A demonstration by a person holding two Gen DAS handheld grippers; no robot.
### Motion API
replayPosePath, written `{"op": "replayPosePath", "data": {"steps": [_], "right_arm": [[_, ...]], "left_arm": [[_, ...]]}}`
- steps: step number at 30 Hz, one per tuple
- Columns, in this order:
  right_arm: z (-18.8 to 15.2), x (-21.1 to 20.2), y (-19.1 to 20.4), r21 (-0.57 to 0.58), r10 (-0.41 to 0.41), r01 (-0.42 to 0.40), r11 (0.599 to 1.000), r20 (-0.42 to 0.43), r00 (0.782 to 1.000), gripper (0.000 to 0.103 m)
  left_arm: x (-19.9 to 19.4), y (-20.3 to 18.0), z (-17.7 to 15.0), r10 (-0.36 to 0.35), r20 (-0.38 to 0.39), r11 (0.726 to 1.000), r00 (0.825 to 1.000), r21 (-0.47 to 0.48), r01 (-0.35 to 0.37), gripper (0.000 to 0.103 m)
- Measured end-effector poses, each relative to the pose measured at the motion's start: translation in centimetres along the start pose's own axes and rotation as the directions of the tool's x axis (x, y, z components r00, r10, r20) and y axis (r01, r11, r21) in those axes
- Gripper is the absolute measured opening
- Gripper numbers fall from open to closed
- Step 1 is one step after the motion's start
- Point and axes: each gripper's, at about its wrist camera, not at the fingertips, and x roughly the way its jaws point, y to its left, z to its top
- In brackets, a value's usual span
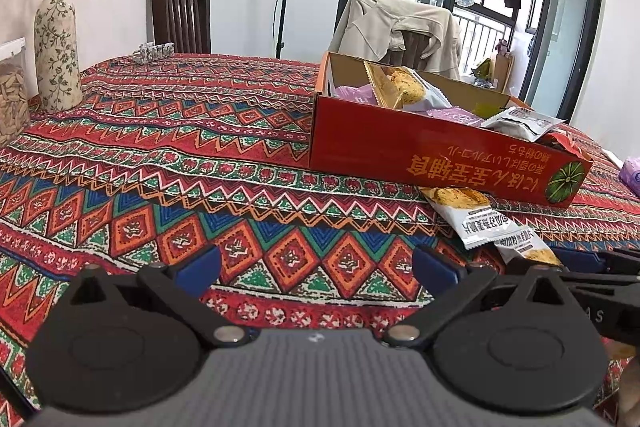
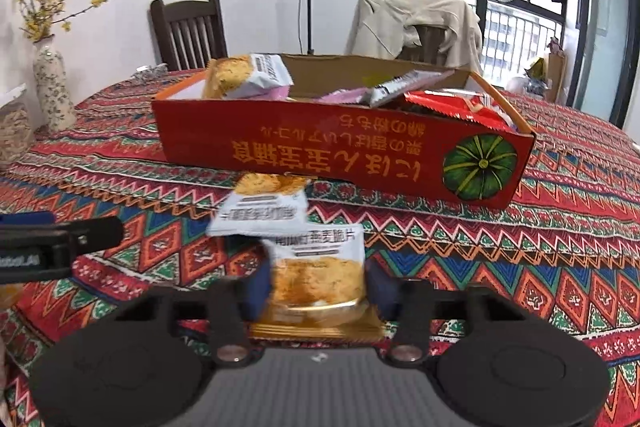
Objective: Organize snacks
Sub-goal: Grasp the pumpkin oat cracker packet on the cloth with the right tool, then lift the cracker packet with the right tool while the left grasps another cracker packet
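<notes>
A red cardboard box [image 2: 340, 147] with a pumpkin picture stands on the patterned tablecloth, holding several snack packets [image 2: 248, 75]. My right gripper [image 2: 318, 285] is shut on a white and orange oat crisp packet [image 2: 320, 263], with a blue pad pressing on each side of it. A second packet of the same kind [image 2: 260, 203] lies just ahead, against the box's near wall. In the left wrist view both packets [image 1: 472, 223] show to the right of the box [image 1: 420, 151]. My left gripper [image 1: 316, 267] is open over bare cloth, nothing between its fingers.
A floral vase [image 1: 56, 55] and a clear jar [image 1: 12, 99] stand at the table's far left. A dark wooden chair [image 1: 182, 15] and a chair draped with a beige jacket [image 1: 400, 27] stand behind the table. A purple packet [image 1: 632, 175] lies at the right edge.
</notes>
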Motion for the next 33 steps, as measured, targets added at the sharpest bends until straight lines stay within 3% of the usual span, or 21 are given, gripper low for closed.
{"op": "replayPosePath", "data": {"steps": [6,16,23,33], "right_arm": [[-0.1,-1.4,-0.9,0.019,-0.004,0.004,1.0,0.045,0.999,0.042],[0.4,-3.3,-5.6,0.107,-0.123,0.11,0.988,0.12,0.985,0.042],[1.2,-2.4,-8.2,0.122,-0.196,0.182,0.976,0.122,0.973,0.042],[0.1,-1.6,-10.0,0.199,-0.163,0.134,0.971,0.14,0.977,0.042]], "left_arm": [[0.0,0.1,0.0,-0.002,-0.003,1.0,1.0,-0.005,0.002,0.103],[0.2,0.1,-0.1,0.002,-0.008,1.0,1.0,-0.008,-0.002,0.103],[0.4,0.1,-0.1,0.008,-0.014,1.0,1.0,-0.009,-0.008,0.103],[0.7,-0.3,0.0,0.032,-0.027,0.999,0.999,0.002,-0.032,0.103]]}}
